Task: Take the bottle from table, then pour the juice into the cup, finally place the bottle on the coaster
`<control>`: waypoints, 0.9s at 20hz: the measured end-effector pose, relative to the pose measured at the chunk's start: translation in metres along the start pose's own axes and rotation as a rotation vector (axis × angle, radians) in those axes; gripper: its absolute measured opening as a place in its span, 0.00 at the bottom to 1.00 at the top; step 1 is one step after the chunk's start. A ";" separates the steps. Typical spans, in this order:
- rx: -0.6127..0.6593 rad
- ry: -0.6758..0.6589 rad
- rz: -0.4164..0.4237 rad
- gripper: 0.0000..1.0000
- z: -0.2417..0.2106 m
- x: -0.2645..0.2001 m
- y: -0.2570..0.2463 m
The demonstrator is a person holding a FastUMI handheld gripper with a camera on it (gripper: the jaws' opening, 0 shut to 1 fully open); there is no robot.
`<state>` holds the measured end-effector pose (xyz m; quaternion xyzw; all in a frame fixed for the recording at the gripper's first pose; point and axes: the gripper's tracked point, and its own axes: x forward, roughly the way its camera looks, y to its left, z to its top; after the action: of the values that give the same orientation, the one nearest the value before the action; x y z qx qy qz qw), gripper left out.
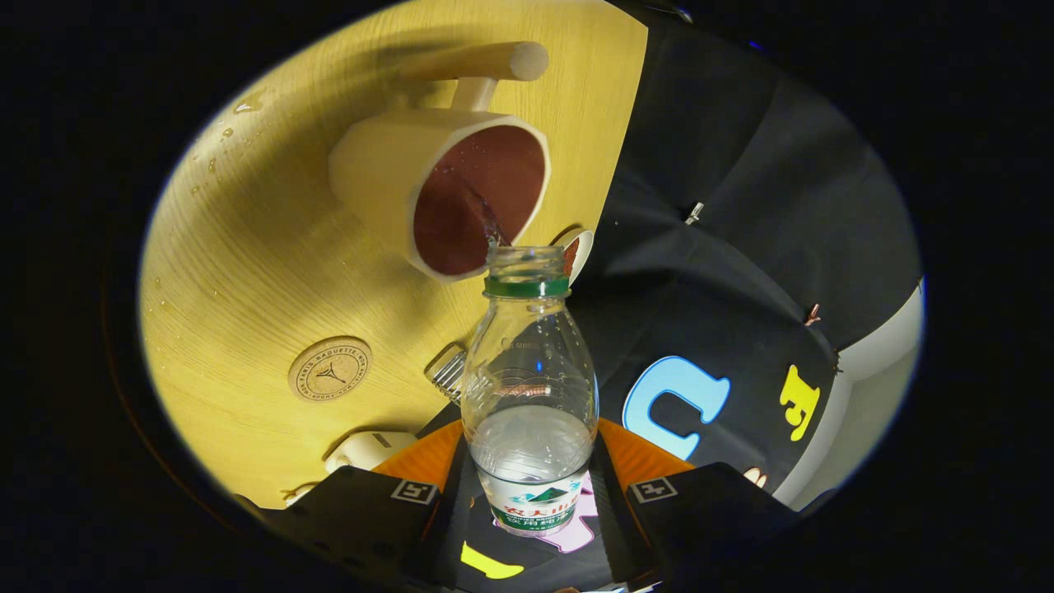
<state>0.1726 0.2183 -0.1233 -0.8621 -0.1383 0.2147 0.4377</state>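
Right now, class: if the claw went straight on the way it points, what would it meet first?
Shut on the bottle, the claw would likely bring the bottle's mouth against the cup rim first; depth is unclear.

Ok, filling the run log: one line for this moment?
phase: pouring | fingers: shut on bottle | bottle: tipped over cup | coaster: bare

Bottle (529,387) sits between the hand-held gripper (531,502) fingers — its mouth at the cup (436,193) rim; coaster (329,368) beside on the table (239,263).

Coaster (330,368) on the table (247,263), below-left of the cup (445,193): engraved ring text unreadable. Bottle (529,387) label characters too small.
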 end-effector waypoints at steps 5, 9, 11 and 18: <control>-0.085 -0.028 -0.011 0.69 0.003 -0.007 -0.005; -0.114 -0.038 -0.018 0.69 0.002 -0.005 -0.006; -0.112 -0.048 -0.014 0.69 0.002 -0.005 -0.008; -0.123 -0.049 -0.013 0.69 0.011 -0.006 -0.005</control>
<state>0.1619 0.2265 -0.1233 -0.8808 -0.1676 0.2242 0.3819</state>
